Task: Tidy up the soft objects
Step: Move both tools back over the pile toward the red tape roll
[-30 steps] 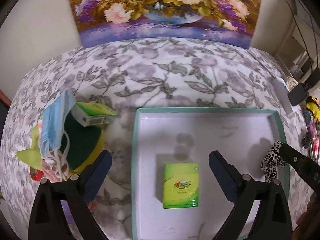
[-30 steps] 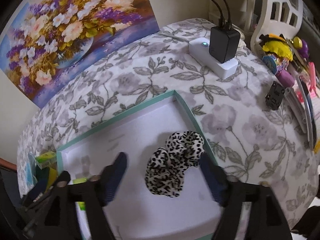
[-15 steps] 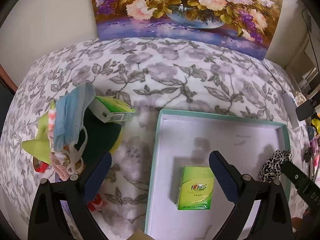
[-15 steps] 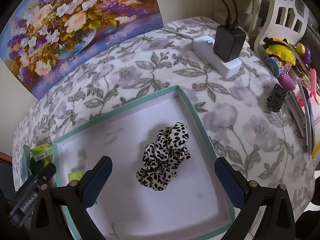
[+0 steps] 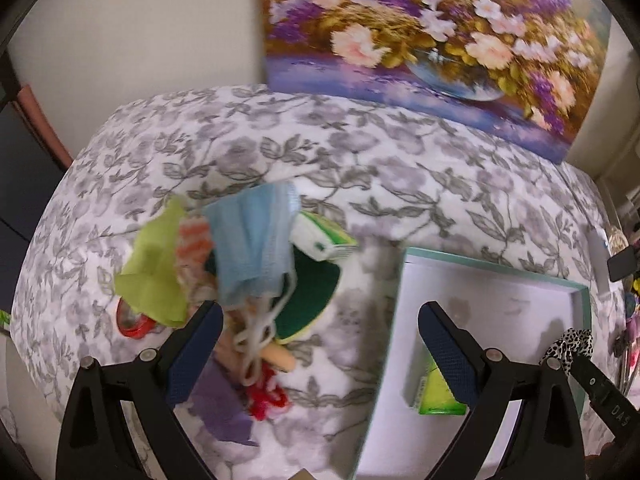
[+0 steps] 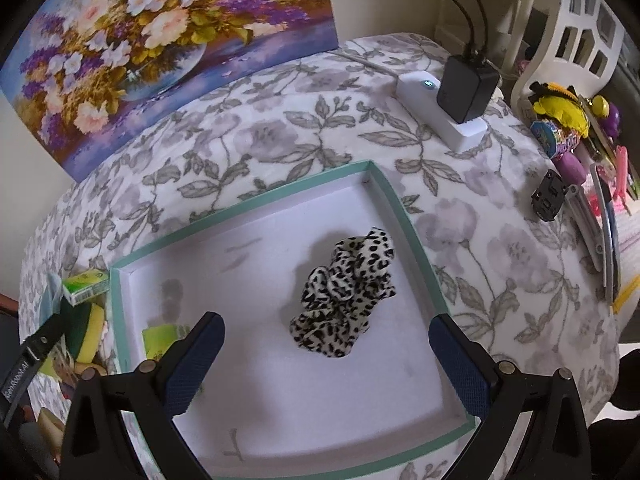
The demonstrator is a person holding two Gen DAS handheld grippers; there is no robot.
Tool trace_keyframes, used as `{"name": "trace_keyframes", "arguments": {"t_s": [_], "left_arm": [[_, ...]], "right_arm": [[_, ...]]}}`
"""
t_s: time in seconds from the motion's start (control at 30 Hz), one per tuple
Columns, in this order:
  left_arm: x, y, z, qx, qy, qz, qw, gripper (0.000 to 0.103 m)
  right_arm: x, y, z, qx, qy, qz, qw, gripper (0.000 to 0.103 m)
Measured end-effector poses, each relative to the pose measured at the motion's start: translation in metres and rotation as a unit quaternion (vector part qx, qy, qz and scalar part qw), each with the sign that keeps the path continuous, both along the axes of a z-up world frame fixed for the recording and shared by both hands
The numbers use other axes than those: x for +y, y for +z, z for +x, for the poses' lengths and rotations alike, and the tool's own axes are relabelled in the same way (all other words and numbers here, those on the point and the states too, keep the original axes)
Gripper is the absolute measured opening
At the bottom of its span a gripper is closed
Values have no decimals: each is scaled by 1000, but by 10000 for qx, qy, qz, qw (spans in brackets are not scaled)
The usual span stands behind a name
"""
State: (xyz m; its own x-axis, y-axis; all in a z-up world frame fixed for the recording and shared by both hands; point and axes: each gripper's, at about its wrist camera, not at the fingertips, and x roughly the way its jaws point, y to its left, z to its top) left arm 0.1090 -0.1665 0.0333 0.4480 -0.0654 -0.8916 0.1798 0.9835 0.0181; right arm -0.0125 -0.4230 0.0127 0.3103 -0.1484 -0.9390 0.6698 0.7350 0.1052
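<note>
Floral cloth is covering the table [image 5: 360, 152]. Both tools, left [image 5: 316, 344] and right [image 6: 326, 354], are being held released: the scrunchie [image 6: 346, 294] is lying inside the tray [image 6: 256, 196], while the mask [image 5: 252, 248] is being approached.

tissue pack [image 5: 438, 394] half hidden, pile [image 5: 240, 280] blurred

Two green tissue packs [image 6: 85, 287] [image 6: 160, 339], one leopard scrunchie [image 6: 346, 294], one teal-rimmed tray [image 6: 240, 204], one blue face mask [image 5: 252, 248], one floral painting [image 6: 160, 40]
</note>
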Motion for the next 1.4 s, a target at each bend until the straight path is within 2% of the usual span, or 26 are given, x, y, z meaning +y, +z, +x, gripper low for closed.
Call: {"name": "trace_keyframes", "arguments": {"t_s": [0.2,0.3,0.57,0.83,1.07,1.4], "left_arm": [[28,4,1,-27,217,-230,9995,98],[38,9,0,-155,319,-209,9992,98],[76,21,-1,-265,575,-450,9970,98],[139,33,5,-548,1157,-218,9915,98],[198,26,19,-337,1745,-420,9832,98],[229,-3,34,196,1958,-531,9790,98]], "right_arm": [[26,-1,8,80,235,53,9997,103],[43,0,12,139,362,-11,9992,103],[95,12,26,-96,802,11,9967,103],[145,18,50,-434,1216,150,9915,103],[179,12,75,-623,1530,419,9854,103],[221,-10,100,-467,1949,709,9772,103]]}}
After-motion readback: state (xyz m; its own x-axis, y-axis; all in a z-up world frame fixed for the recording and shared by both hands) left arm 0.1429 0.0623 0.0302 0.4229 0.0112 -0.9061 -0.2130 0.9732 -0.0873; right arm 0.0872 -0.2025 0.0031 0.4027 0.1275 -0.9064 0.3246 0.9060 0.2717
